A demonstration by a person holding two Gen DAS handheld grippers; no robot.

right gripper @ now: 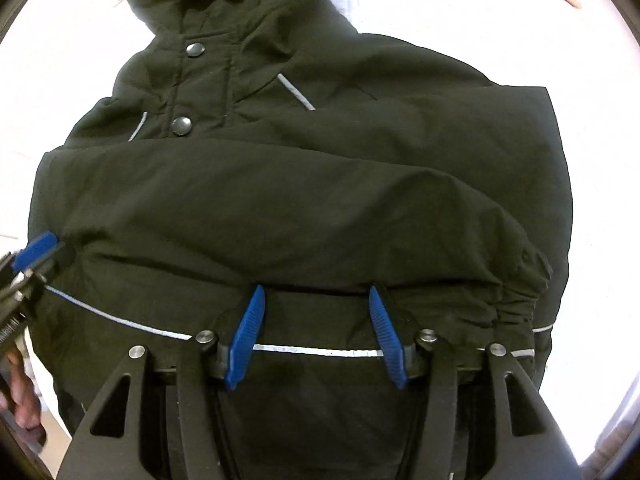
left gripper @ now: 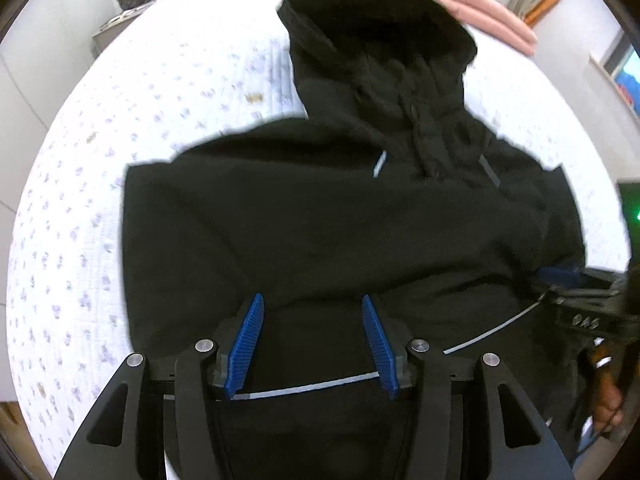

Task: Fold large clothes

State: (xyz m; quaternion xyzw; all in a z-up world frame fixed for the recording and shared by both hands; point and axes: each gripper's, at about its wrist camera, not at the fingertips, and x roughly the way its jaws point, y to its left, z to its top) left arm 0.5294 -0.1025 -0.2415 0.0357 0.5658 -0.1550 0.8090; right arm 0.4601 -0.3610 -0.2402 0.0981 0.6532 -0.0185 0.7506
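Note:
A black hooded jacket (left gripper: 320, 220) lies face up on the bed, hood (left gripper: 380, 40) pointing away and a sleeve folded across its chest (right gripper: 300, 200). A grey reflective stripe (right gripper: 320, 350) runs along its lower part. My left gripper (left gripper: 312, 299) hovers over the jacket's lower part, blue pads apart and nothing pinched. My right gripper (right gripper: 317, 290) points down over the same lower part just under the folded sleeve, jaws apart too. Each gripper shows at the edge of the other's view: the right gripper (left gripper: 560, 280), the left gripper (right gripper: 40, 252).
The bed (left gripper: 100, 200) has a white cover with small purple flowers. A folded pink cloth (left gripper: 472, 4) lies beyond the hood at the far right. A bedside cabinet (left gripper: 120, 20) stands at the far left. A person's hand (left gripper: 608, 400) holds the right gripper.

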